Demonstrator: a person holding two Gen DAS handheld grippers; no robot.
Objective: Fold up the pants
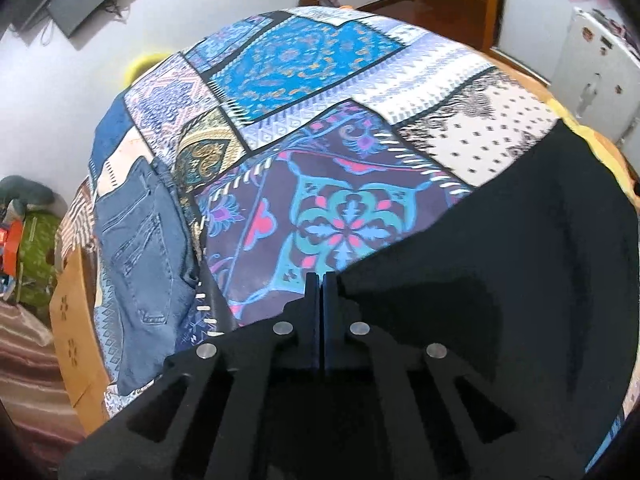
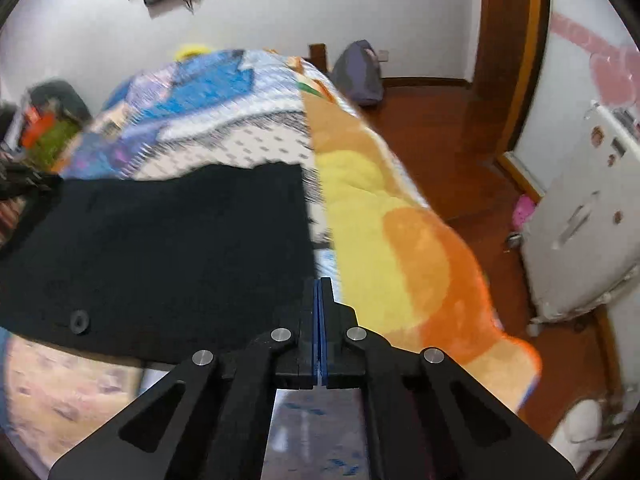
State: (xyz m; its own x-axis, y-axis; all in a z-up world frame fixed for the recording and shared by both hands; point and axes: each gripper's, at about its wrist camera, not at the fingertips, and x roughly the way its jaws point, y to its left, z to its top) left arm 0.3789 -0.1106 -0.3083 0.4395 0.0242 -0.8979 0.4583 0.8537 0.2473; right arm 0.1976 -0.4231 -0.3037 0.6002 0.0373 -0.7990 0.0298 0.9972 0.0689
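Note:
Black pants [image 1: 500,248] lie flat on the patterned bedspread [image 1: 304,80]; in the right wrist view they [image 2: 160,248] fill the left centre, with a button [image 2: 79,322] near the waist edge. My left gripper [image 1: 321,280] is shut, its tips at the near left edge of the black cloth; whether cloth is pinched cannot be told. My right gripper [image 2: 321,284] is shut, its tips at the right edge of the pants, with nothing seen between the pads.
Folded blue jeans [image 1: 140,248] lie at the bed's left edge. An orange and yellow blanket [image 2: 404,240] runs along the bed's right side. Beyond it are a wooden floor [image 2: 460,140], a white fridge [image 2: 588,216], and a dark bag [image 2: 358,72].

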